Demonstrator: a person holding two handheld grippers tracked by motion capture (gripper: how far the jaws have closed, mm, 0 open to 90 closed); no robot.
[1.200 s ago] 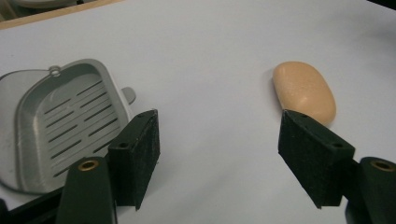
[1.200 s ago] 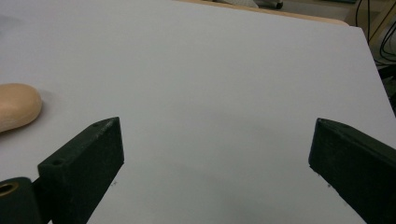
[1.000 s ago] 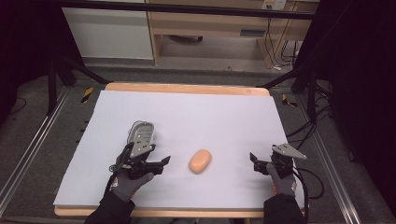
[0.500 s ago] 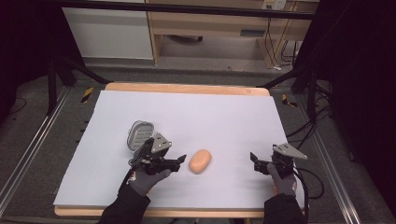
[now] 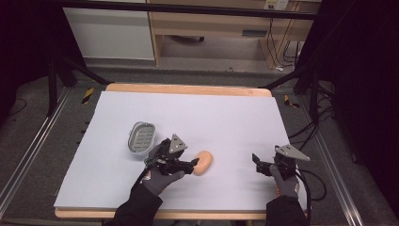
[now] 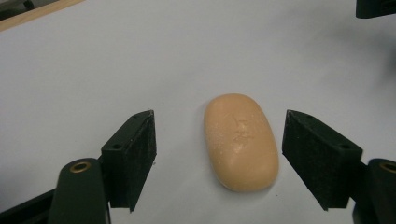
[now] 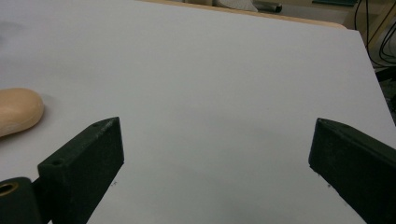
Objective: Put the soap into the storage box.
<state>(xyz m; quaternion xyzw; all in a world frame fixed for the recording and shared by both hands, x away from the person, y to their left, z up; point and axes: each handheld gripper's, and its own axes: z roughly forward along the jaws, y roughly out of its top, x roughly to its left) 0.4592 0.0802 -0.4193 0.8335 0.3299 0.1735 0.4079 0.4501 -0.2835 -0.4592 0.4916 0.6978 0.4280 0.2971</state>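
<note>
A peach-coloured oval bar of soap (image 5: 203,162) lies flat on the white table sheet (image 5: 211,117). My left gripper (image 5: 190,164) is right beside it on its left, open. In the left gripper view the soap (image 6: 240,140) lies between the two black jaws with gaps on both sides, and my left gripper (image 6: 219,161) touches nothing. A grey metal soap dish (image 5: 141,137) sits behind and left of that hand. My right gripper (image 5: 257,164) rests open near the front right; its own view has the soap (image 7: 18,111) at the far left edge, outside the right gripper (image 7: 217,151).
The wooden table edge (image 5: 188,89) runs along the far side, with shelving and cables beyond it. Metal rails flank the table. Bare sheet stretches across the back half and between the two hands.
My left gripper has travelled right from over the soap dish to the soap, uncovering the dish, and its jaws now straddle the bar. The right gripper stayed still.
</note>
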